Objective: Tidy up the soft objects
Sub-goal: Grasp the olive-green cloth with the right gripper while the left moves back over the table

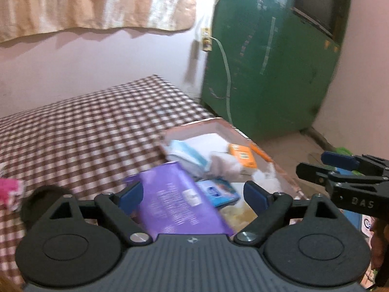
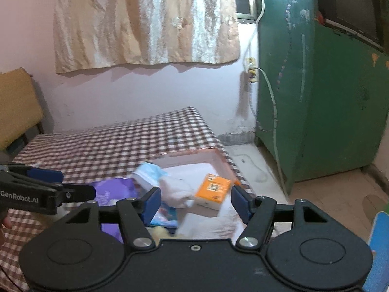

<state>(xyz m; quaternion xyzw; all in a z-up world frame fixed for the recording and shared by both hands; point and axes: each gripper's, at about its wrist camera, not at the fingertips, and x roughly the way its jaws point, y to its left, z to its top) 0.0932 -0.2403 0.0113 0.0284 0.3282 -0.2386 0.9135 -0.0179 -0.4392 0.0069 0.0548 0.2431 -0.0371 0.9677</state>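
- on the far left of the left wrist view a pink soft thing lies alone on the checked bedcover, well apart from the rest; i'd judge it is not yet gathered.
- left gripper: jaws spread wide with nothing between the pads; the purple packet lies below and beyond them, free. it looks like it has been let go at the near edge of the tray.
- the shallow pink tray sits at the bed's right corner, next to the green cabinet, and serves as the collecting place, so most items are piled in it.
- counted in the tray: one blue-and-white face mask bundle, one white soft cloth, one orange packet, one blue packet. the purple packet makes five; blur may hide more.
- right gripper: jaws moderately wide, empty, hovering over the near side of the tray with the cloth and orange packet seen beyond the gap.
- two grippers in all, both empty.
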